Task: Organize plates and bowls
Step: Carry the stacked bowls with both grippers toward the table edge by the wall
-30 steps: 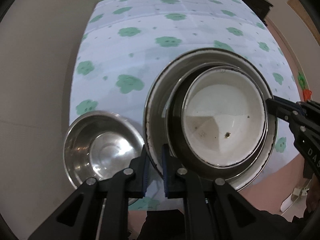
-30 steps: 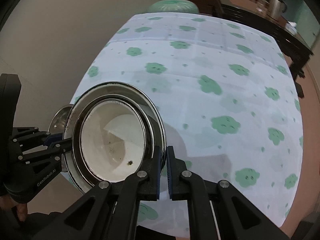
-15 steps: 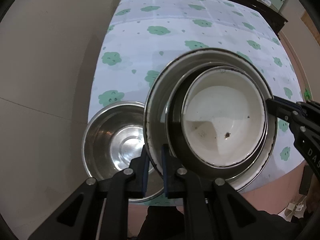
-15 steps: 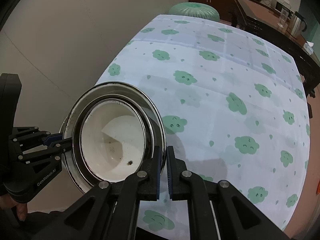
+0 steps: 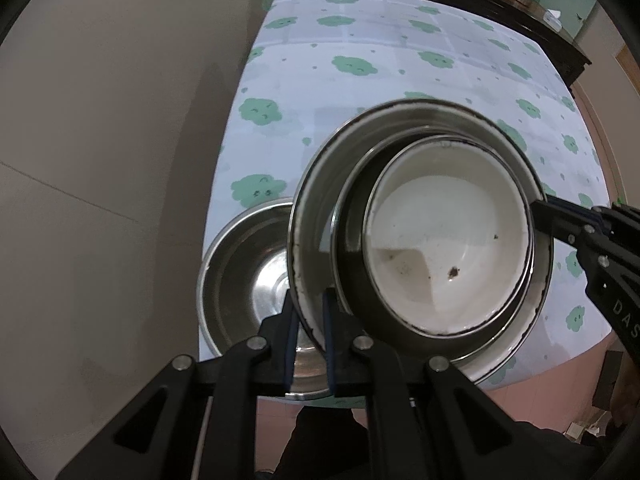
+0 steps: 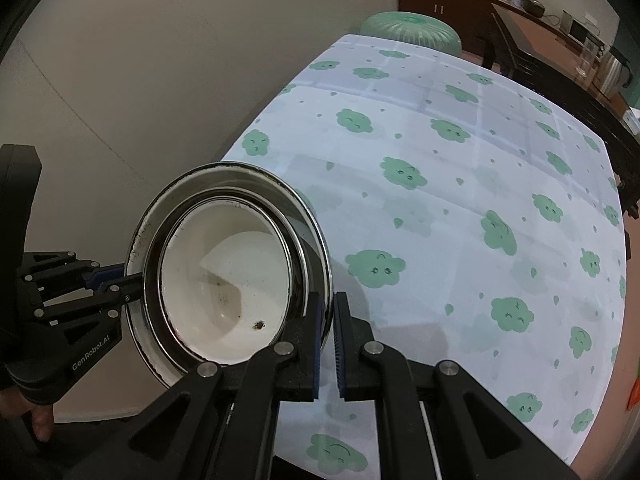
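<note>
Both hands have carried the nested stack sideways over the last second, so the steel bowl that lay off to the left of the left gripper now sits partly under the stack.

From the left wrist, that gripper's jaws pinch the near-left rim of the outer pan, which is lifted clear of the tablecloth. Inside the pan sits a darker metal dish, and inside that a white bowl with a few dark specks on its floor. Just beyond the fingers' left side, the steel bowl rests on the cloth at the table's near edge, its right part hidden by the pan. The right gripper reaches in from the right and clamps the opposite rim.

From the right wrist, the jaws are pressed onto the pan's near-right rim. The stack hangs to the fingers' left, seemingly out past the table's edge, though the fisheye makes that hard to judge. The left gripper grips the far-left rim. A green stool stands beyond the table's far end.
</note>
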Motion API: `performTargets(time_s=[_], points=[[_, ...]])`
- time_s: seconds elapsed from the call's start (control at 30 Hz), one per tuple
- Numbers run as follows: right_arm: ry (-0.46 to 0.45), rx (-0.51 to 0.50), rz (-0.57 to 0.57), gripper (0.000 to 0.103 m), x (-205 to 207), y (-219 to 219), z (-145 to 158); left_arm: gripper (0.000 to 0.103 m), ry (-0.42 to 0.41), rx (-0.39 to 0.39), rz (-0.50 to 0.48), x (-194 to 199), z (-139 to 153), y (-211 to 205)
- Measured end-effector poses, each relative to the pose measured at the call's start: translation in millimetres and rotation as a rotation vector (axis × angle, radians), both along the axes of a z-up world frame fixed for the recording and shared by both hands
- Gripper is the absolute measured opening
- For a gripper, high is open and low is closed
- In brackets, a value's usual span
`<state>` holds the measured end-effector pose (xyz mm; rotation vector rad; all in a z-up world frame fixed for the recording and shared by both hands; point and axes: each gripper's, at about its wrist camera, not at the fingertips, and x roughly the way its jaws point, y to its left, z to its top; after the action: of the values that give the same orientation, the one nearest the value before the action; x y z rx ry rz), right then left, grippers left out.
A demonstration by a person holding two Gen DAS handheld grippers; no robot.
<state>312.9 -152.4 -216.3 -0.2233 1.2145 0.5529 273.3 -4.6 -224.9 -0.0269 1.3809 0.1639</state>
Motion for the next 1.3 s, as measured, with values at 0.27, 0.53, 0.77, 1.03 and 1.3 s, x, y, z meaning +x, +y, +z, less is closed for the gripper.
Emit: performTargets(time_s=[0.27,0.53,0.77,1.03,1.3], points=[[0.005,0.001,0.043,0.007,-1,24,-2,0.007,0.006,0.006,0.036,-7,-1,20],[0.004,0.001,0.077,0.007,-2,43,-2,0.007,0.011,0.006,0.07,-15,-2,36],[0.015,-0.004,0.11,0.007,-6,57,-6,0.007,0.021,0.005,0.103,-23,-7,48],[0.035,-0.006,0.159,0.007,-14,78,-14,0.007,0.044,0.001,0.149,-37,-16,66],[0.048,-0.015,0.201,0.007,-22,95,-19,0.007,0.066,-0.017,0.188,-48,-27,79]])
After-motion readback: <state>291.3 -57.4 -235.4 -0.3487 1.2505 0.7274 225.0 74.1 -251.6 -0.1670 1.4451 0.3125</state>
